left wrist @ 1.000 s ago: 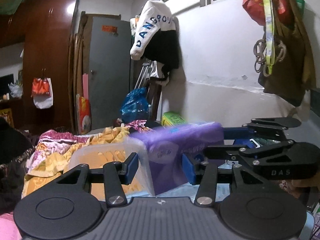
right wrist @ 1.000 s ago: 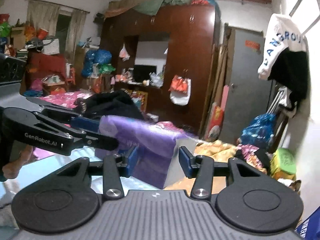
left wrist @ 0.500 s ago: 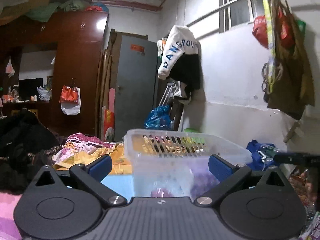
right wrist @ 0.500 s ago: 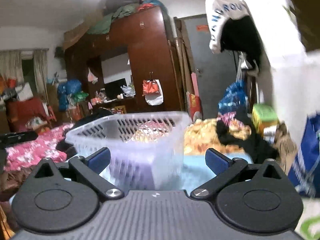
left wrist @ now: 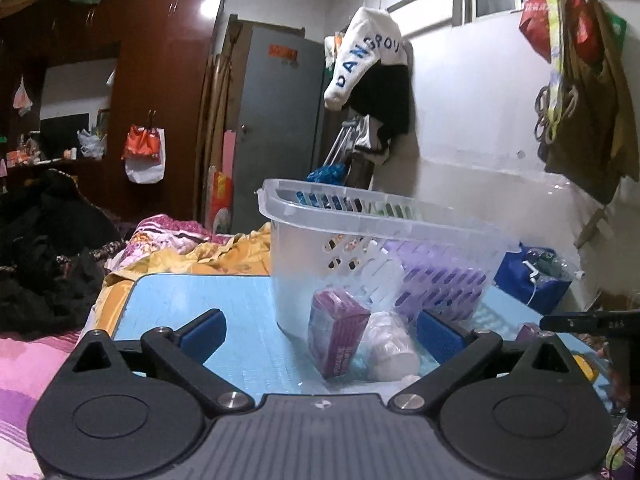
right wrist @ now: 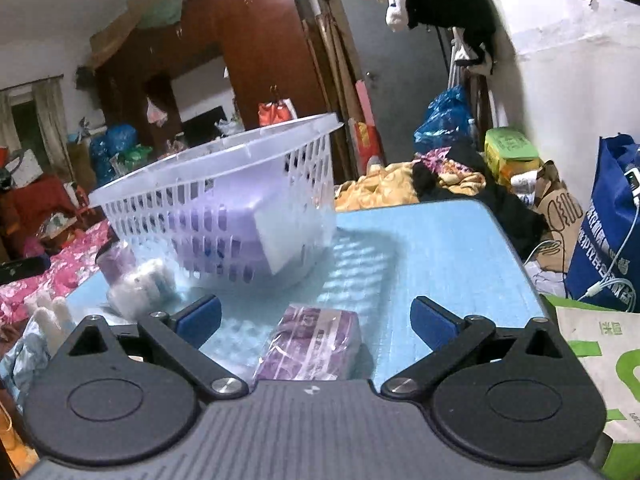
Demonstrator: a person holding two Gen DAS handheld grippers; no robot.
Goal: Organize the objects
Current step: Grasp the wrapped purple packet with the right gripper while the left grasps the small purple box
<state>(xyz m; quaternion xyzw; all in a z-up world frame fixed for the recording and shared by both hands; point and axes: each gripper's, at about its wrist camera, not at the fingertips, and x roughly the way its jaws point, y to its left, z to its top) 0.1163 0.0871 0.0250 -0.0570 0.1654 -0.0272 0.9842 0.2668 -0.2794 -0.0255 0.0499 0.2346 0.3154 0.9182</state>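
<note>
A clear plastic basket [left wrist: 360, 216] stands on the light blue table [left wrist: 192, 296] with a large purple pack [left wrist: 436, 276] inside. It also shows in the right wrist view [right wrist: 224, 176], pack [right wrist: 240, 236] within. My left gripper [left wrist: 320, 330] is open and empty; a small purple box [left wrist: 336, 330] and a white roll [left wrist: 390, 346] lie between its fingers, in front of the basket. My right gripper [right wrist: 316, 320] is open and empty over a flat purple packet [right wrist: 316, 340]. The white roll [right wrist: 140, 286] lies at its left.
The table's right edge [right wrist: 516, 256] drops toward a blue bag [right wrist: 604, 224] and a white-green bag [right wrist: 600, 360]. Rumpled bedding [left wrist: 188, 248] lies behind the table. The right gripper's tip [left wrist: 588, 322] shows at the left view's right edge.
Both grippers let go of the large purple pack, which now lies in the basket. Both have opened wide, drawn back and lowered toward the table.
</note>
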